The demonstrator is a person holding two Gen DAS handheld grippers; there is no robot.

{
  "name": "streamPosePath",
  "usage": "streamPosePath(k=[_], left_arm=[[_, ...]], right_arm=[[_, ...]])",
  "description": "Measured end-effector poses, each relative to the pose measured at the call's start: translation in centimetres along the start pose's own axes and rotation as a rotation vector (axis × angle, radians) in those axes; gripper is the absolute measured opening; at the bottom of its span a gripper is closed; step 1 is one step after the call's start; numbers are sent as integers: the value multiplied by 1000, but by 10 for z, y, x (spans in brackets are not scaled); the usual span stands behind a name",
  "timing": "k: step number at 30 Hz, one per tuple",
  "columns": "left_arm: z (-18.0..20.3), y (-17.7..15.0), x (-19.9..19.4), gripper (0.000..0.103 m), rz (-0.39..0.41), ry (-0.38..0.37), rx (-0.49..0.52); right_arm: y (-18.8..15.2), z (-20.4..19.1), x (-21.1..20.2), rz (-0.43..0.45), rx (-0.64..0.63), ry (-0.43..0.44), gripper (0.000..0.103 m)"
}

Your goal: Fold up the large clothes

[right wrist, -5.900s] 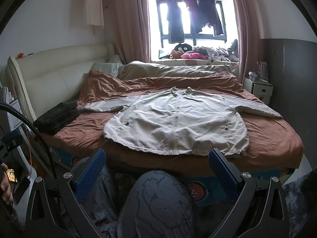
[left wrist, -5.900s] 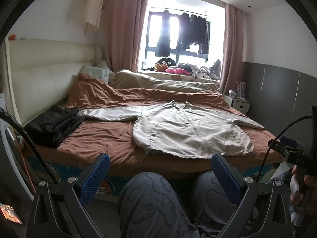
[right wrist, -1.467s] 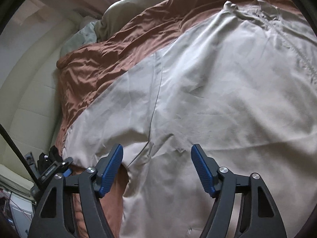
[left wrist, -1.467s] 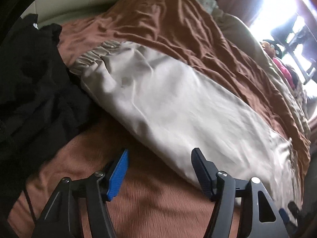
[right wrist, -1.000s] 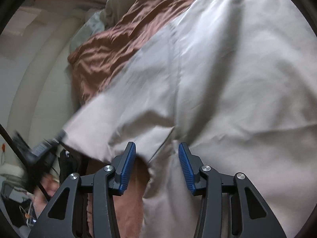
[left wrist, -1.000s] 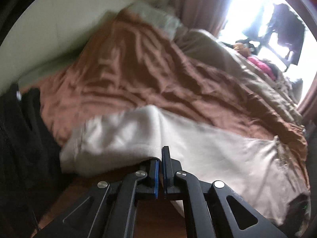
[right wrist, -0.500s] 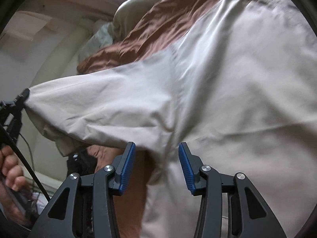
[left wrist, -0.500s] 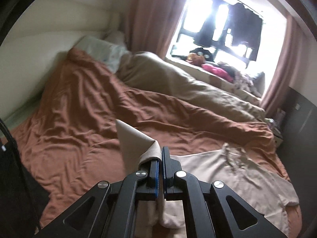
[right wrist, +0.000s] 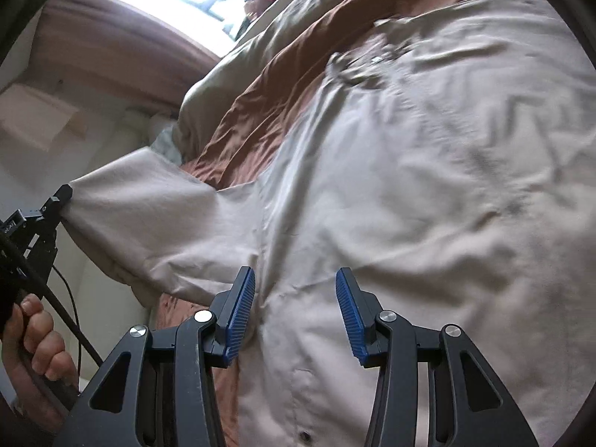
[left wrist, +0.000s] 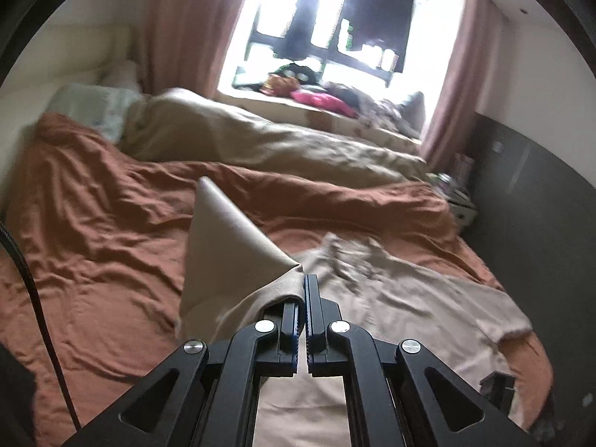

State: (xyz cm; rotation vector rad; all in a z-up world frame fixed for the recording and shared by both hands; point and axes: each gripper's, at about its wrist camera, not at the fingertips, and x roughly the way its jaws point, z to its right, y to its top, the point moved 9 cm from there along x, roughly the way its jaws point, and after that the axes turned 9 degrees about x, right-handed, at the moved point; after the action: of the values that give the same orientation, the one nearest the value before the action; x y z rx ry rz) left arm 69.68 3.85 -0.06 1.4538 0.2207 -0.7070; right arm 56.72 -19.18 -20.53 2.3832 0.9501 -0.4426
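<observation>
Sleeve fabric of the beige jacket sits pinched in my left hand-held gripper, its jaws fully closed on the cloth, which rises in a stiff peak just ahead and to the left of the fingertips. Beyond that gripper the jacket's body lies spread on the rust-brown bedspread, stretching off to the right, with a tan duvet and a bright window farther back. My right hand-held gripper hovers over the jacket near the armpit seam; its jaws have just been opening, and its blue pads stand apart with cloth lying beneath and between them but not squeezed. Off to its left, the lifted sleeve runs taut to the other gripper's black tip, and the person's left hand grips the handle at the lower left edge.
</observation>
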Motion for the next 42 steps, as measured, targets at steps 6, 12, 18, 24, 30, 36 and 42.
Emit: streamPosePath(k=[6,12,18,24,30,36,42], left_arm=[[50,-20,27,2,-74,-78,48],[86,-70,68,61,-288,-216,71],[53,-102,56,82,-317,-161,69],[-17,-126,31,82,-327,-18,35],[-63,-161,20,71,-346,51,-23],[-90,-196,22,51,-402,79,-58],[-97,-222,39,47,-447,82,-80]], right_arm=[[-2,22,-50,83,48,-66,78],[6,38,-55,85,96,-89,78],[4,25,-45,66,59,-77,78],[-18,-5,-6,-10,-90,-89,78],[-32,-31,33,-31,-265,-223,78],[-50,-49,72,-64,-394,-344,78],[-68,-34,117,-145,-520,-477,78]])
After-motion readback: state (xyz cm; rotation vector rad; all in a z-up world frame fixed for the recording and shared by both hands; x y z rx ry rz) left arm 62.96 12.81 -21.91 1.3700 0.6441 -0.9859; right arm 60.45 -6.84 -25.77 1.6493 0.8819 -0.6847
